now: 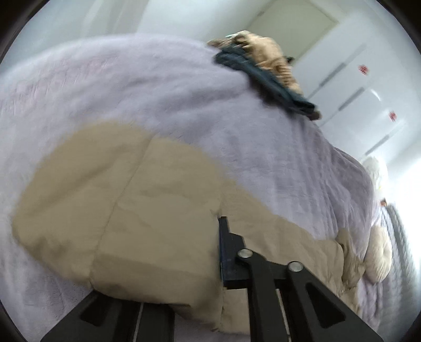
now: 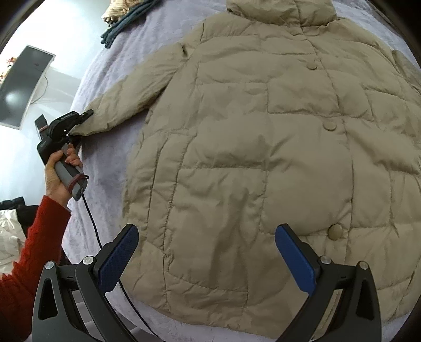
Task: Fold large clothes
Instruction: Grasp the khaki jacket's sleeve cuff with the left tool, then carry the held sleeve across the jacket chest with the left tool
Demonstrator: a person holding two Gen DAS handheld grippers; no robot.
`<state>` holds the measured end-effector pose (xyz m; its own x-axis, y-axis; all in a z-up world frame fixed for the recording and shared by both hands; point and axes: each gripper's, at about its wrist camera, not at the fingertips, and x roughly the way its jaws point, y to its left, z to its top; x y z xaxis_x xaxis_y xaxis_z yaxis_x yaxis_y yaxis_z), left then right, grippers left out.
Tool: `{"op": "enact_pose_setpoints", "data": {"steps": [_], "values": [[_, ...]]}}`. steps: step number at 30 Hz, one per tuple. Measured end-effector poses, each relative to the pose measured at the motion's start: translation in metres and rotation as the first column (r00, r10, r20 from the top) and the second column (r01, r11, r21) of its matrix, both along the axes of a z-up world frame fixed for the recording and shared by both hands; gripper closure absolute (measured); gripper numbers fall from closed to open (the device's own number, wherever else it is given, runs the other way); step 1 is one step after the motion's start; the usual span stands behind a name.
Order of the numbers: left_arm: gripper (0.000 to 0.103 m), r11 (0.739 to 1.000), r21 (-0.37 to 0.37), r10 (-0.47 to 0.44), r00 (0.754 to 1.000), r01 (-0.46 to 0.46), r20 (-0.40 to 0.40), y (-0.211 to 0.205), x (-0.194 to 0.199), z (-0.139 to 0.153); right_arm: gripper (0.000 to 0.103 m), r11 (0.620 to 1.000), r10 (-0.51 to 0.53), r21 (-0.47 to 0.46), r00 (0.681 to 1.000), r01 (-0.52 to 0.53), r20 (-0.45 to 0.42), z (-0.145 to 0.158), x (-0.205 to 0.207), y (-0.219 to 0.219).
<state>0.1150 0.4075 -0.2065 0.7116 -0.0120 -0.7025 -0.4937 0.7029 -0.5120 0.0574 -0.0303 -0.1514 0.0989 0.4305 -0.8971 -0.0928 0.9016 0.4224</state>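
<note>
two grippers at work on one beige puffer coat, spread front-up and buttoned across the lilac bedspread, hood toward the far edge, hem toward the near edge. left gripper at the bed's left edge, jaws pinched on the cuff of the coat's sleeve, cloth bunched between the fingers in the left wrist view. right gripper above the hem, jaws spread wide, holding nothing. likely trouble: slick, puffy fabric slipping out of a shallow cuff pinch once pulled across the body; thick padding springing back open after a fold. also a risk of the trailing black cable snagging under the hem, and of dragging the whole coat toward the left edge instead of folding only the sleeve. pile of other clothes at the far left corner, well apart.
</note>
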Motion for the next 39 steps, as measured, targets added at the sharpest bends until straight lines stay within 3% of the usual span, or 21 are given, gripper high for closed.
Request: {"op": "enact_pose_setpoints", "data": {"steps": [4, 6, 9, 14, 16, 18, 21, 23, 26, 28, 30, 31, 32, 34, 36, 38, 39], "values": [[0.094, 0.987, 0.097, -0.135, 0.986, 0.125, 0.102, -0.044, 0.014, 0.055, 0.0, 1.0, -0.015, 0.006, 0.999, 0.014, 0.033, 0.006, 0.0, -0.014], [0.094, 0.968, 0.14, -0.226, 0.963, 0.206, 0.149, -0.076, 0.026, 0.083, 0.0, 0.999, -0.036, 0.01, 0.998, 0.036, 0.044, 0.01, 0.002, -0.025], [0.094, 0.922, 0.177, -0.376, 0.903, 0.343, 0.209, -0.137, 0.051, 0.117, 0.0, 0.997, -0.075, 0.018, 0.996, 0.074, 0.058, 0.013, 0.004, -0.045], [0.094, 0.805, 0.189, -0.593, 0.774, 0.562, 0.223, -0.257, 0.099, 0.132, 0.0, 0.986, -0.169, 0.01, 0.982, 0.168, 0.083, 0.021, 0.005, -0.098], [0.094, 0.738, 0.203, -0.674, 0.717, 0.644, 0.176, -0.313, 0.113, 0.12, 0.0, 0.978, -0.209, 0.002, 0.974, 0.209, 0.089, 0.023, 0.006, -0.119], [0.094, 0.683, 0.224, -0.727, 0.678, 0.695, 0.11, -0.354, 0.125, 0.102, 0.0, 0.968, -0.25, -0.006, 0.964, 0.251, 0.093, 0.022, 0.007, -0.14], [0.094, 0.58, 0.249, -0.796, 0.604, 0.776, -0.028, -0.418, 0.13, 0.061, 0.0, 0.95, -0.31, -0.016, 0.947, 0.313, 0.088, 0.015, 0.008, -0.172], [0.094, 0.54, 0.265, -0.809, 0.579, 0.799, -0.099, -0.439, 0.12, 0.038, 0.0, 0.942, -0.332, -0.021, 0.939, 0.335, 0.084, 0.011, 0.009, -0.186], [0.093, 0.499, 0.313, -0.795, 0.57, 0.808, -0.205, -0.455, 0.106, 0.013, 0.0, 0.935, -0.35, -0.026, 0.933, 0.353, 0.081, 0.005, 0.015, -0.199], [0.091, 0.489, 0.322, -0.784, 0.57, 0.811, -0.245, -0.455, 0.099, 0.006, 0.0, 0.934, -0.354, -0.026, 0.931, 0.357, 0.085, 0.004, 0.015, -0.204], [0.054, 0.49, 0.325, -0.776, 0.574, 0.809, -0.26, -0.455, 0.096, 0.004, 0.0, 0.935, -0.351, -0.025, 0.932, 0.355, 0.094, 0.006, 0.022, -0.205], [0.028, 0.499, 0.334, -0.771, 0.586, 0.8, -0.251, -0.453, 0.093, 0.008, 0.0, 0.936, -0.347, -0.027, 0.932, 0.351, 0.104, 0.008, 0.027, -0.204], [0.024, 0.515, 0.358, -0.764, 0.606, 0.779, -0.221, -0.448, 0.087, 0.016, 0.0, 0.938, -0.34, -0.029, 0.933, 0.346, 0.117, 0.01, 0.033, -0.203], [0.024, 0.508, 0.354, -0.776, 0.596, 0.785, -0.206, -0.439, 0.081, 0.029, 0.0, 0.943, -0.321, -0.043, 0.936, 0.329, 0.143, 0.013, 0.04, -0.202], [0.024, 0.524, 0.359, -0.766, 0.612, 0.772, -0.197, -0.421, 0.074, 0.043, 0.0, 0.951, -0.288, -0.062, 0.942, 0.302, 0.173, 0.019, 0.056, -0.192], [0.024, 0.576, 0.376, -0.733, 0.662, 0.726, -0.155, -0.391, 0.058, 0.058, 0.0, 0.962, -0.239, -0.084, 0.949, 0.26, 0.206, 0.026, 0.064, -0.183], [0.024, 0.611, 0.393, -0.697, 0.702, 0.688, -0.147, -0.373, 0.051, 0.063, 0.0, 0.969, -0.194, -0.103, 0.952, 0.223, 0.235, 0.03, 0.076, -0.17]]}}
